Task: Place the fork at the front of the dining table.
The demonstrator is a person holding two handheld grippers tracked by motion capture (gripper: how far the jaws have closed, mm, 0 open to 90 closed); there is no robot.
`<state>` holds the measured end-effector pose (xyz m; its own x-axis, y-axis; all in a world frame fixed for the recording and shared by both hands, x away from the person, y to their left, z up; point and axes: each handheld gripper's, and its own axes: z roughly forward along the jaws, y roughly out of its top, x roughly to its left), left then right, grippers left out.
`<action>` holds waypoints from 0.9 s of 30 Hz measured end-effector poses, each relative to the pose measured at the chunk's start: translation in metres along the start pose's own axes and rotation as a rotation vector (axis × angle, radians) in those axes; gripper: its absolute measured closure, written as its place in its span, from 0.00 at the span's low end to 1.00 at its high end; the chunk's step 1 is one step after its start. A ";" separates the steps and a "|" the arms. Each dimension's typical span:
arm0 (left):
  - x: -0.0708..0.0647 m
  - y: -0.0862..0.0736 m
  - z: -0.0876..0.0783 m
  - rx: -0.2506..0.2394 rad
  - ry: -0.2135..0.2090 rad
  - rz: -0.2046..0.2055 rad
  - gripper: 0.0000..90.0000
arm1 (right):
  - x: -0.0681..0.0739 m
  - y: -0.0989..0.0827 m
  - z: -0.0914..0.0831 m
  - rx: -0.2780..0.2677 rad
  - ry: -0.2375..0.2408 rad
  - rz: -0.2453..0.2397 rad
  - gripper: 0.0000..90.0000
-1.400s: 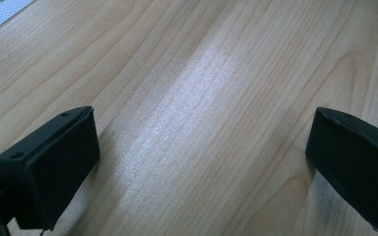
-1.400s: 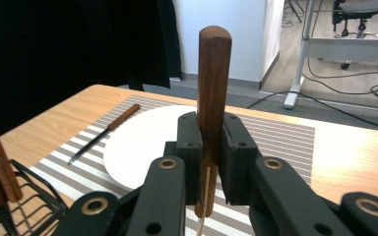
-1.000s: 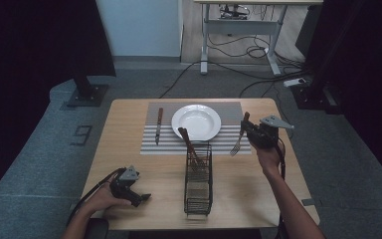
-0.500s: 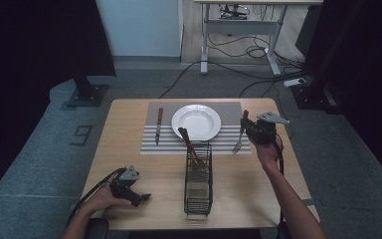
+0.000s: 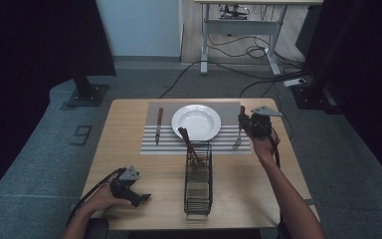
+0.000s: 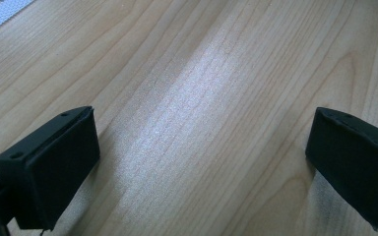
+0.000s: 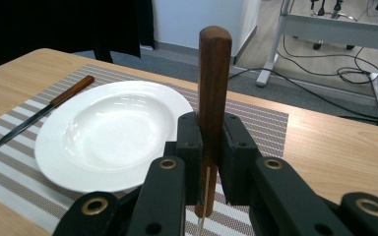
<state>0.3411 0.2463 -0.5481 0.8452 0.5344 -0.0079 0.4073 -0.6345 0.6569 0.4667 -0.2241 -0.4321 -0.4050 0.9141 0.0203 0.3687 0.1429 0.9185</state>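
So the right gripper (image 5: 242,125) has carried the fork (image 5: 238,137) sideways toward the plate (image 5: 196,121) over the last second: earlier the tines hung over bare desk beyond the mat edge, now they hang over the right end of the striped mat (image 5: 226,144). Slight drop too, nothing big.

Jaws clamped on the fork's wooden handle (image 7: 213,93). In the right gripper view the handle stands upright between the pads, top end well above them, metal shank running down below them out of frame. Fork hangs tines down, apart from the mat as far as I can tell.

Relative to those jaws: plate just to the left and ahead, knife (image 7: 44,110) beyond the plate on the far left, already lying on the mat. Mat directly below.

Left gripper (image 5: 129,186) hasn't budged. Jaws wide, nothing between them, just bare desk (image 6: 202,108) below. It sits near the front edge, left of the wire caddy (image 5: 198,179), which holds more wooden-handled cutlery.

My read: place setting in progress, knife done, fork in the placing step. Fork is over a plausible drop spot right of the plate. Remaining work looks like lowering, laying it flat parallel to the plate, then release. Risk: upright grip means it has to tip over before letting go, or it'll clatter against the plate rim.
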 end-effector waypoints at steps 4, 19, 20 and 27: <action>0.000 0.000 0.000 0.000 0.000 0.000 0.00 | -0.001 0.002 0.009 0.011 -0.019 -0.008 0.89; 0.000 0.000 0.000 0.000 0.000 0.000 0.00 | -0.013 -0.005 0.030 0.019 -0.044 0.059 0.89; 0.000 0.000 0.000 0.000 0.000 0.000 0.00 | -0.013 -0.005 0.031 0.019 -0.045 0.061 0.89; 0.000 0.000 0.000 0.000 0.000 0.000 0.00 | -0.012 -0.004 0.034 0.026 -0.050 0.054 0.89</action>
<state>0.3411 0.2463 -0.5481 0.8452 0.5343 -0.0078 0.4072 -0.6345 0.6570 0.4984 -0.2228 -0.4489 -0.3422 0.9383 0.0489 0.4105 0.1025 0.9061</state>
